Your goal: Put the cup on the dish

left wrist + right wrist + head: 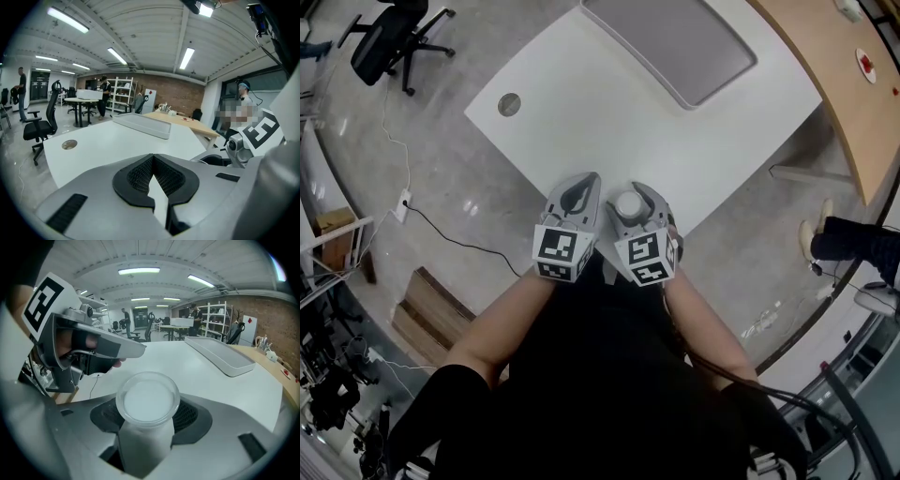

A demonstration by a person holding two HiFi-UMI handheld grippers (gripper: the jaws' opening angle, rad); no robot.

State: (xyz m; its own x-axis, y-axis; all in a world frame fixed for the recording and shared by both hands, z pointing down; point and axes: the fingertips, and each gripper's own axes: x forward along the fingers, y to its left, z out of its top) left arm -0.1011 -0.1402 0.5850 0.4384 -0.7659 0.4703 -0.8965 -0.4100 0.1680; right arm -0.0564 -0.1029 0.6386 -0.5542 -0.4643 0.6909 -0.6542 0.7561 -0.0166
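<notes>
Head view: at the near edge of the white table (609,103), the left gripper (581,180) and right gripper (635,190) sit side by side, with the cup (628,203) in the right one. The grey tray (670,42) lies at the far end.

Left gripper view: the tips are pressed together, with nothing between them.

Right gripper view: the jaws pinch the translucent cup by its sides, well short of the tray.

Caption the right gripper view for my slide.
Right gripper with a translucent cup between its jaws, left gripper alongside, white table ahead.
</notes>
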